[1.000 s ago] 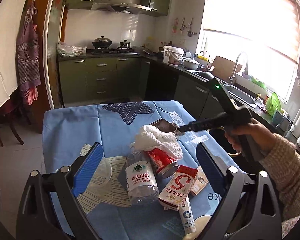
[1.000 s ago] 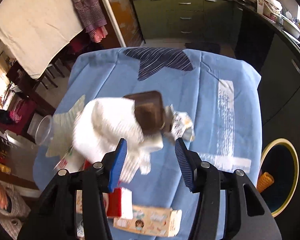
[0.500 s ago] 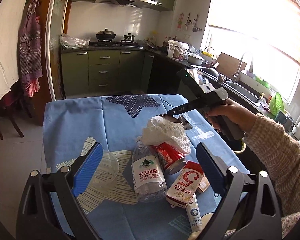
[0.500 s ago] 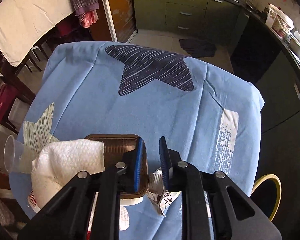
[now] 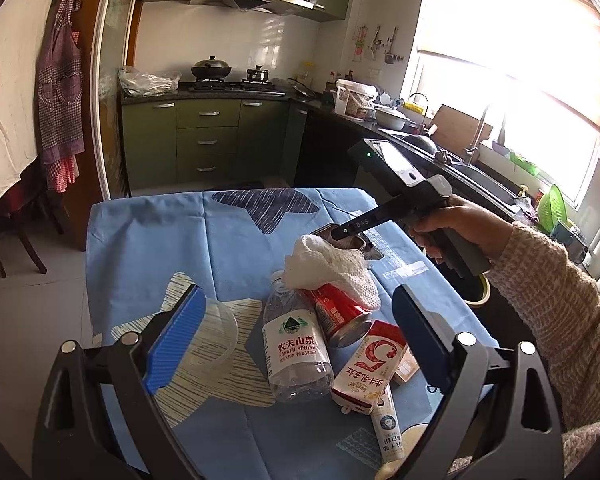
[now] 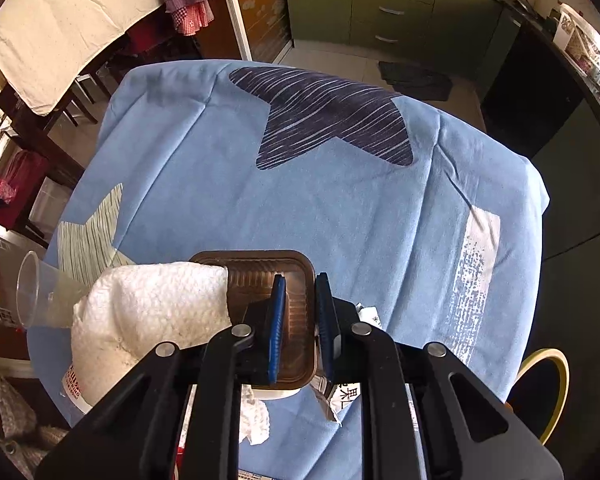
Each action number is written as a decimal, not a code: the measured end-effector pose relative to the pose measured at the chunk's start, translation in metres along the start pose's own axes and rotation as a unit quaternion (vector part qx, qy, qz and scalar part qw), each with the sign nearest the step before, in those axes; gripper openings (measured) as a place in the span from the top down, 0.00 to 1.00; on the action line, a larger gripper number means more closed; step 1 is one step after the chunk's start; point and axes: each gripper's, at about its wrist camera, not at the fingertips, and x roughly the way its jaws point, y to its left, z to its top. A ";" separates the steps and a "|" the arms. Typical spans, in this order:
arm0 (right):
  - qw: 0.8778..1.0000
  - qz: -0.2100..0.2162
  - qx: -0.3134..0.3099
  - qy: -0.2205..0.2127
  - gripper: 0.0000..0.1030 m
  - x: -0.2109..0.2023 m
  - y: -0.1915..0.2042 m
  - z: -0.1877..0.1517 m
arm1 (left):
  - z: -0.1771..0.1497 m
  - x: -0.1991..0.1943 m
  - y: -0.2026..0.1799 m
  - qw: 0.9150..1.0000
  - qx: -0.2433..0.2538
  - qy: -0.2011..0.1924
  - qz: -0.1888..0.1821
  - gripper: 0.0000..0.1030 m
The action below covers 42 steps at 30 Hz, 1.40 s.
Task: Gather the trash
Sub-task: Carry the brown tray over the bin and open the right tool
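Trash lies on a table with a blue cloth (image 5: 148, 240). My right gripper (image 6: 302, 316) is shut on the right rim of a brown plastic tray (image 6: 260, 276); a crumpled white paper towel (image 6: 148, 308) lies partly in the tray. In the left wrist view the right gripper (image 5: 342, 234) reaches to the tray (image 5: 350, 242) behind the towel (image 5: 328, 264). My left gripper (image 5: 296, 336) is open and empty above a clear water bottle (image 5: 294, 348), a red can (image 5: 338, 314), a red-and-white carton (image 5: 370, 368), a small tube (image 5: 386, 424) and a clear plastic cup (image 5: 216, 330).
A yellow-rimmed bin (image 6: 548, 388) stands on the floor right of the table. A torn wrapper (image 6: 348, 392) lies under my right gripper. The cup also shows at the table's left edge (image 6: 40, 288). Kitchen counters (image 5: 420, 136) run behind and to the right.
My right gripper moved forward to the brown tray and shut on its rim. My left gripper shifted slightly and stayed open.
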 end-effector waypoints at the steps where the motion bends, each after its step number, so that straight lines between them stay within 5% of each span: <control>1: 1.000 -0.012 -0.001 -0.006 0.94 -0.002 0.001 0.000 | 0.000 0.000 0.000 1.000 0.000 0.000 0.001 0.13; 6: 0.995 -0.062 -0.024 -0.080 0.95 -0.043 0.012 -0.004 | 0.001 -0.001 0.003 1.000 -0.005 -0.001 0.003 0.13; 14: 0.957 -0.209 -0.055 -0.192 0.95 -0.111 0.025 -0.023 | 0.001 0.002 -0.004 1.000 0.000 0.003 -0.003 0.13; 17: 0.959 -0.203 -0.027 -0.198 0.95 -0.130 0.007 -0.033 | 0.002 0.003 -0.007 1.000 0.002 0.005 -0.005 0.13; 25: 0.951 -0.239 0.124 -0.151 0.95 -0.151 -0.124 -0.115 | 0.002 0.011 -0.016 1.000 0.007 0.015 -0.024 0.13; 30: 0.934 -0.246 0.244 -0.085 0.95 -0.117 -0.227 -0.189 | 0.006 0.026 -0.024 0.999 0.007 0.032 -0.039 0.13; 36: 0.920 -0.223 0.319 -0.042 0.94 -0.073 -0.297 -0.235 | 0.012 0.044 -0.031 0.997 0.000 0.053 -0.056 0.13; 38: 0.919 -0.211 0.331 -0.040 0.70 -0.066 -0.307 -0.242 | 0.014 0.051 -0.031 0.996 -0.004 0.061 -0.060 0.13; 42: 0.917 -0.201 0.338 -0.062 0.68 -0.076 -0.306 -0.253 | 0.017 0.067 -0.027 0.995 -0.016 0.076 -0.066 0.11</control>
